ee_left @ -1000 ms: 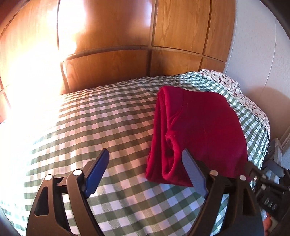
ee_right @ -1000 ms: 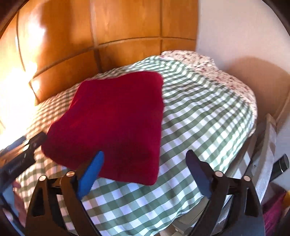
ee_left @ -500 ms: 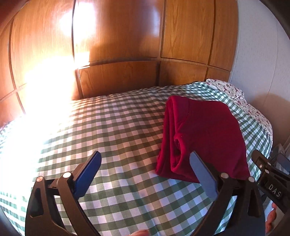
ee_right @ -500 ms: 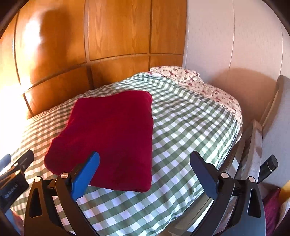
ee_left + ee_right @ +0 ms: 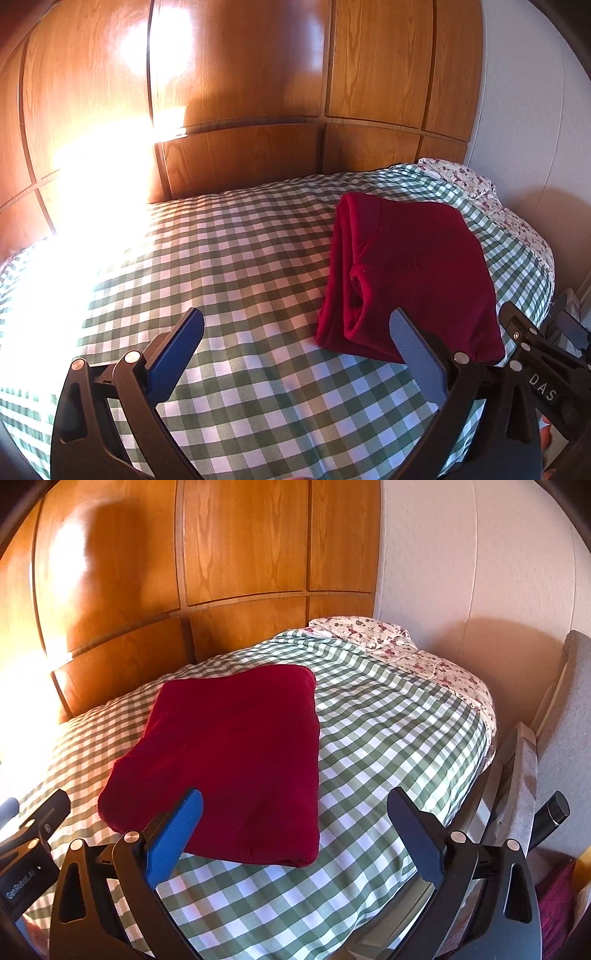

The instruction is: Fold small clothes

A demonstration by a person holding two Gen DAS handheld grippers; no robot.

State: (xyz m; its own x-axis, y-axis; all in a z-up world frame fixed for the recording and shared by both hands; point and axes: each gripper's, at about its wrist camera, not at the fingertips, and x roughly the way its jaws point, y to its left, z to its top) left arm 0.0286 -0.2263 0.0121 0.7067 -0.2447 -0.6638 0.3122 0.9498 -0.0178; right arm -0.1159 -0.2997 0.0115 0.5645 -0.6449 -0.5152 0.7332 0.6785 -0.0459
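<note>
Letting go, we have just been opening both the left gripper [image 5: 295, 339] and the right gripper [image 5: 295, 816]; both now gape wide and empty, drawn back from the folded red garment [image 5: 229, 760]. It lies flat on the checked bedspread [image 5: 221, 266], so folding looks finished. Wooden wardrobe panels [image 5: 240, 92] stand behind, a floral pillow [image 5: 362, 631] far right.

At the lower right of the left wrist view, we read the white letters "DAS" on the black body of the right gripper [image 5: 543, 380]. At the lower left of the right wrist view, "GenRobot.AI" stood on the left gripper [image 5: 22, 882].
</note>
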